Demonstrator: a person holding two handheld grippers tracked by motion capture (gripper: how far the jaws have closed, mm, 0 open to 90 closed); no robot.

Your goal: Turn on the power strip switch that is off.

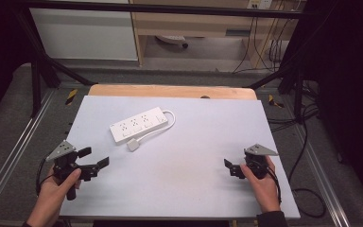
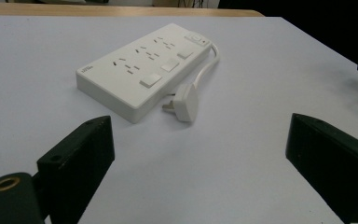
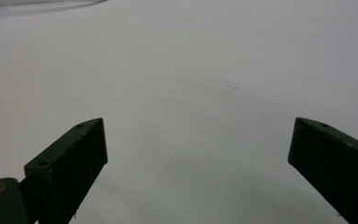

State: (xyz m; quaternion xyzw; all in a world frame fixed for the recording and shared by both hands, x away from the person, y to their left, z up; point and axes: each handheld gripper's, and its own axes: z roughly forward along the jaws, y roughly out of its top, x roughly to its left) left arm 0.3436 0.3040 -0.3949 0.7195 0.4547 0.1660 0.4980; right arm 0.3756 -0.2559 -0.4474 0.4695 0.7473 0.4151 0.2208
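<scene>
Hovering: left gripper point(image 1: 97, 158) fingers wide, empty | right gripper point(image 1: 229, 168) fingers wide, empty | power strip point(image 1: 138, 124) well apart

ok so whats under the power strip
The power strip lies flat on the white table top, with its plug beside it, pins showing. Its underside is covered, so anything beneath can't be seen. Both grippers sit apart from it.

Smooth white plastic power strip point(image 2: 144, 70) on matt pale table point(image 2: 261, 140)
</scene>
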